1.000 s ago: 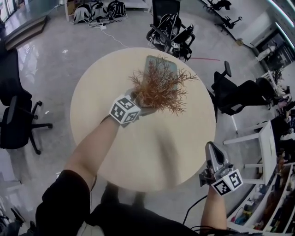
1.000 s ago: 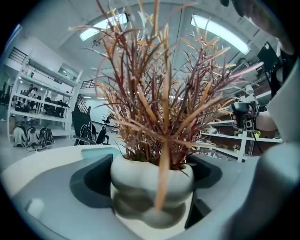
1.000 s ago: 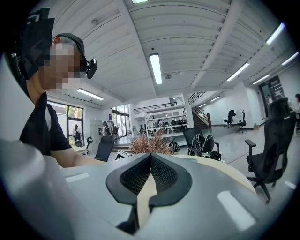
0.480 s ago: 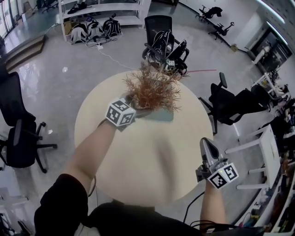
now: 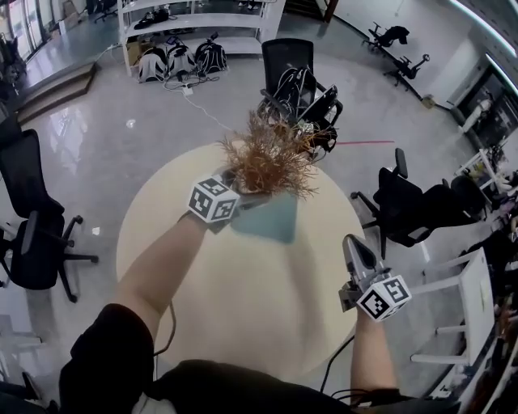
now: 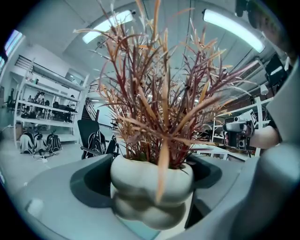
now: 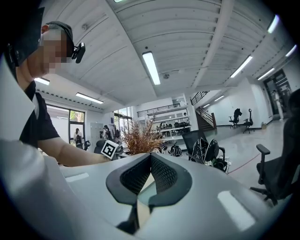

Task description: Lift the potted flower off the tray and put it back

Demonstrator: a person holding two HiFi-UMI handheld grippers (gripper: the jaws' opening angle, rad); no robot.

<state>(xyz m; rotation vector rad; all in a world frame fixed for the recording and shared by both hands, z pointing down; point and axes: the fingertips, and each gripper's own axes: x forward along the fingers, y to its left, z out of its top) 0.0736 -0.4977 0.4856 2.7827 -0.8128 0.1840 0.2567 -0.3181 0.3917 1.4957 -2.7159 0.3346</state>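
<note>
Step 1 of 2 looks done: the left tongs (image 6: 150, 174) grip the potted flower (image 5: 271, 158) clear above the tray (image 5: 275, 222) on the bench (image 5: 243, 307) — setting it back is left. Right tongs (image 7: 151, 159) are closed, empty — right of the tray.

Counted one potted flower (image 5: 271, 158), one tray (image 5: 273, 221) and one round table (image 5: 243, 299). Logged two grippers: left gripper (image 5: 243, 192), right gripper (image 5: 352, 247). Noted one shelving unit (image 5: 202, 16).

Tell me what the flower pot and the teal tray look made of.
The pot: probably matte ceramic; off-white, smooth rounded lobes, soft dull sheen. The teal tray: flat, even colour, perhaps plastic or glazed ceramic; too blurred to settle.
</note>
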